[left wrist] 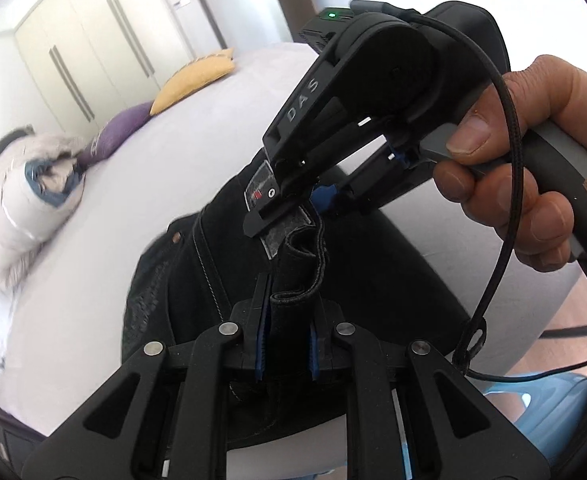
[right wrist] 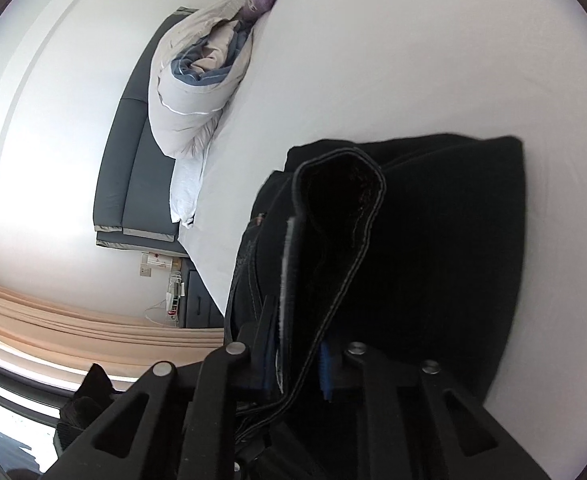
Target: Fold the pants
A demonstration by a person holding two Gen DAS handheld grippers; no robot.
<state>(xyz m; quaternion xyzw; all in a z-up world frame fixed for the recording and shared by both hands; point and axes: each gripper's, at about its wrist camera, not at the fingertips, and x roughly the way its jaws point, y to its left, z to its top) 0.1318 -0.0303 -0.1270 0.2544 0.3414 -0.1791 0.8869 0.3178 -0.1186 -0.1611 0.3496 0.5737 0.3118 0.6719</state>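
**Inspector A:** Nearest the lens in the left wrist view, the left gripper [left wrist: 287, 340] is pinching a bunched fold of the pants [left wrist: 197, 280]; its blue pads are pressing on the cloth from both sides.

**Inspector B:** Confirming. In the right wrist view, the right gripper [right wrist: 297, 364] is likewise clamping a stitched hem of the same pants, its pads closing on the cloth, which is standing up in a loop above them.

**Inspector A:** Now by size. The bed [left wrist: 105, 208] is carrying the pants, which are lying dark and partly doubled across its pale sheet, near the edge closest to both grippers.

**Inspector B:** A rolled duvet [right wrist: 197, 92] is resting along the headboard [right wrist: 133, 168] side, well apart from the pants.

**Inspector A:** Beside it, a purple pillow [left wrist: 121, 128] and a yellow pillow [left wrist: 197, 80] are lying in a row. A wardrobe [left wrist: 93, 52] is standing behind.

**Inspector B:** A hand [left wrist: 533, 168] is gripping the right gripper's handle, one finger on the trigger. A cable [left wrist: 505, 208] is looping down past it.

**Inspector A:** The two grippers are sitting close, both on the pants' upper edge. A label patch [left wrist: 261, 184] is showing just beside the right gripper's tip.
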